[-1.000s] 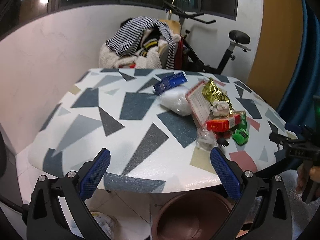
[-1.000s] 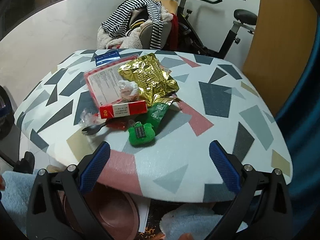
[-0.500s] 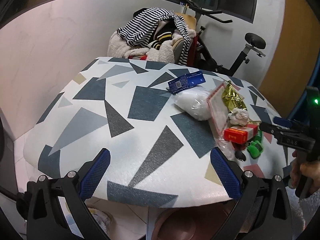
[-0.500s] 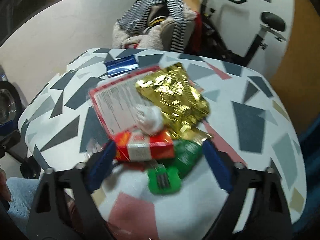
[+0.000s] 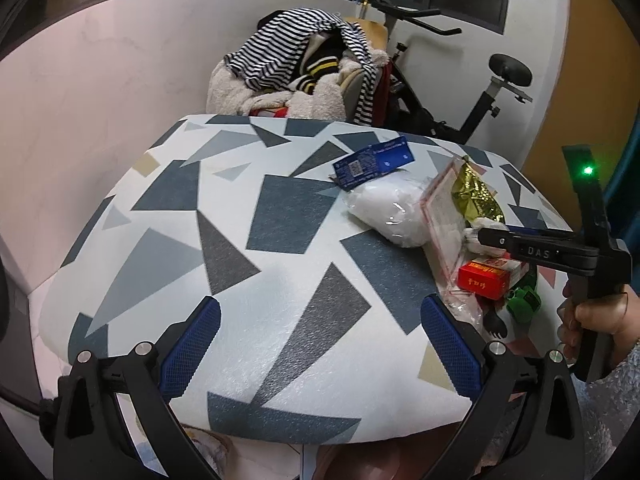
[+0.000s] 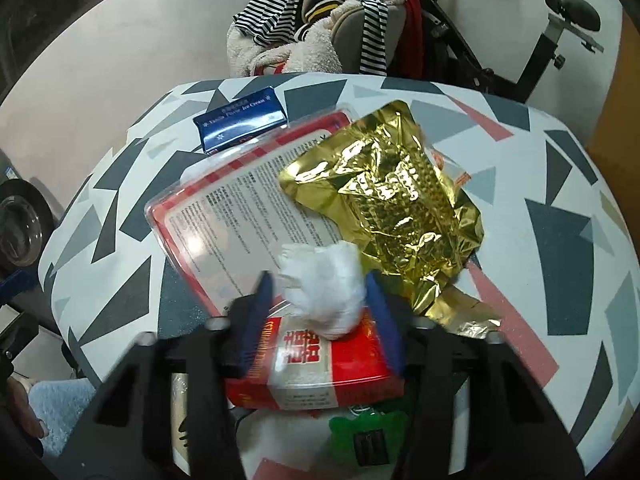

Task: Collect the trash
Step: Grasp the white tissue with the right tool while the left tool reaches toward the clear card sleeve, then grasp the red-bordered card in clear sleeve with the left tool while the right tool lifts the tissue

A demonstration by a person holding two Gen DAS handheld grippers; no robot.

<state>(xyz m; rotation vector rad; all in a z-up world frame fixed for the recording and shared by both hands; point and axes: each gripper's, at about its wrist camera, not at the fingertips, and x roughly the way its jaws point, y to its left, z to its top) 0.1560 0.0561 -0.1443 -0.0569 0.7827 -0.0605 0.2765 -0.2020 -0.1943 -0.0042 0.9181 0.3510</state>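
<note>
- The right gripper (image 6: 320, 312) has its jaws narrowed around a crumpled white tissue (image 6: 324, 292). They have just been closing, and whether the pads press yet I cannot tell.
- The tissue sits between the jaws on top of a red box (image 6: 312, 372), probably chosen first as the topmost piece of the heap.
- Just beyond the jaws lie a gold foil pouch (image 6: 384, 208) and a red-edged packet (image 6: 236, 216).
- The left gripper (image 5: 320, 344) hangs with jaws wide and empty over bare worktop (image 5: 280, 280), seemingly waiting.
- Only the left view shows a white bag (image 5: 388, 212) and the person's hand (image 5: 596, 320); only the right shows the tissue clearly.
</note>
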